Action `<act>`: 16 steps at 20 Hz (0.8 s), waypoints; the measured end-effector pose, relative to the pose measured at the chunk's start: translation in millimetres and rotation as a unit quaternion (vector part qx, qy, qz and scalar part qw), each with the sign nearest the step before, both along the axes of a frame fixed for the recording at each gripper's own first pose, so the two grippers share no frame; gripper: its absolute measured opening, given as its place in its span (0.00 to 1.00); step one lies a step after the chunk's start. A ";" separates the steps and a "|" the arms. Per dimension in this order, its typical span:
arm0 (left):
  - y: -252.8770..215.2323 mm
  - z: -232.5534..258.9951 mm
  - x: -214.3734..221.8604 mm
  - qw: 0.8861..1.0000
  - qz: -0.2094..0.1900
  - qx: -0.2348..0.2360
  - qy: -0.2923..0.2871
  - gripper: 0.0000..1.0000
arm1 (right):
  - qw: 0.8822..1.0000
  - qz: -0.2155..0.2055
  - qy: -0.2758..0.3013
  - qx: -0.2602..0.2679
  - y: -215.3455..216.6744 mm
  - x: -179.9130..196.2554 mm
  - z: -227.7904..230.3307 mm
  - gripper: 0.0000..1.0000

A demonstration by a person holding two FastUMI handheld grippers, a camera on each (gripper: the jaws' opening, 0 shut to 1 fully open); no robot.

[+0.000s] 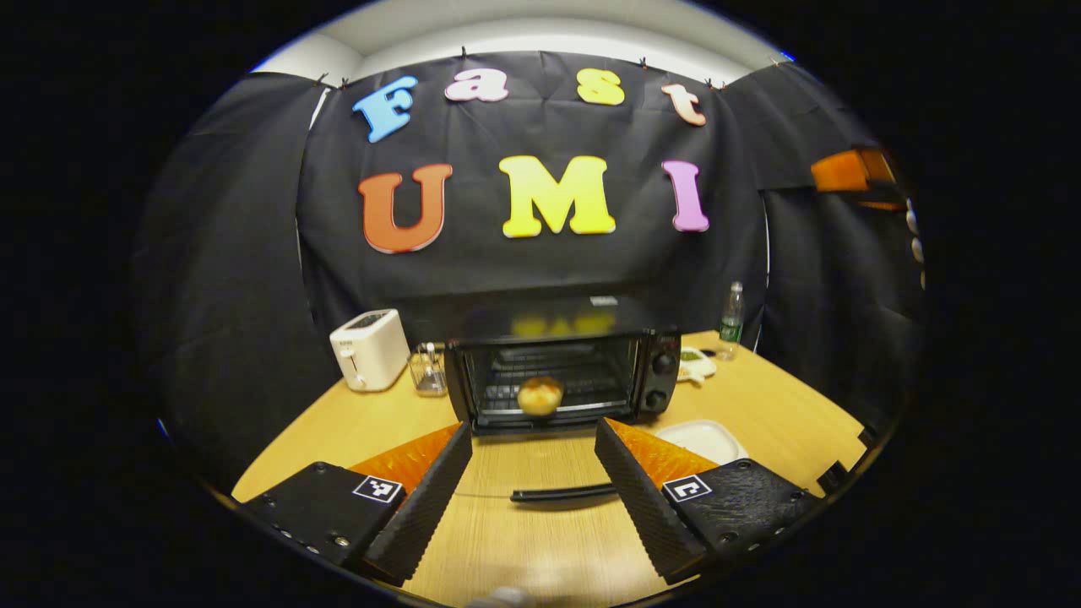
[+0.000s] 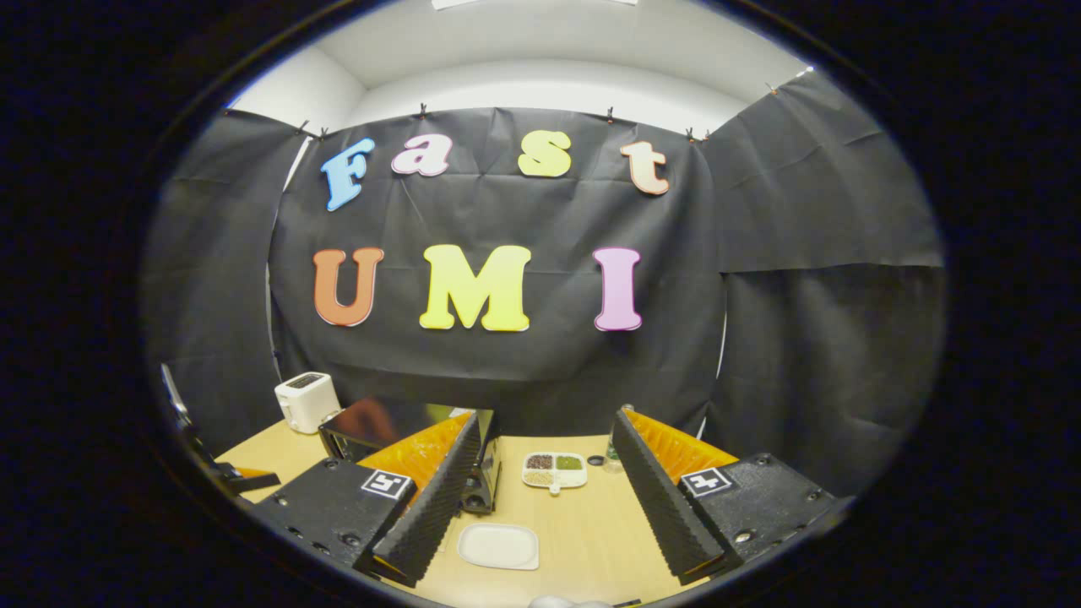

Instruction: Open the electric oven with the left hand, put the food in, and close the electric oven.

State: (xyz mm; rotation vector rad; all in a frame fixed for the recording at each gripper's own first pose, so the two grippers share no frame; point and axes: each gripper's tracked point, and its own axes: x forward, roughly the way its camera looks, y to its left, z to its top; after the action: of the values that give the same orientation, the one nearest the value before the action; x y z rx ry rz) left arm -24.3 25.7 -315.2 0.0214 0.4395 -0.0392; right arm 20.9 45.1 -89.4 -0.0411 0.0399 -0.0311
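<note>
In the left gripper view, the left gripper [image 1: 534,481] is hovering low over the table [image 1: 540,540] with its jaws spread wide and holding nothing. Straight ahead of it the electric oven [image 1: 562,371] is standing open, its door [image 1: 564,492] lying flat toward the claw, the handle sitting right between the fingertips but not gripped. The food [image 1: 540,395], a round bun, is resting on the rack inside, beyond the door. An empty white plate [image 1: 701,439] is lying just right of the right finger.

In the right gripper view, the right gripper [image 2: 547,490] is also gaping open and empty, with the oven behind its left finger and the plate between its fingers, below.

Judging by this, opening and loading are finished; closing the door is remaining.
</note>
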 end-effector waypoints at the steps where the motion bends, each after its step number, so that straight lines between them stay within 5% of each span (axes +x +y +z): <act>1: 0.1 -25.3 -6.0 1.000 0.002 0.001 0.026 0.96 | 1.000 -0.001 0.003 -0.006 -3.8 -1.4 0.0 0.97; 7: -29.3 -133.2 -17.7 0.988 0.003 -0.017 0.153 0.96 | 1.000 -0.007 0.024 -0.012 -24.3 -3.6 0.6 0.97; 16: -31.8 -159.3 6.9 0.986 0.003 -0.008 0.169 0.96 | 0.999 -0.020 0.039 -0.005 -49.4 4.0 -3.9 1.00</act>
State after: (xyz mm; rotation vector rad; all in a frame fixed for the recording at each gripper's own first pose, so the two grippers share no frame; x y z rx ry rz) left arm -17.5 -6.1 -474.5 -0.0030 0.7778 -0.0407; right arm 24.9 -4.4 -93.4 -0.0510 0.1188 -0.0701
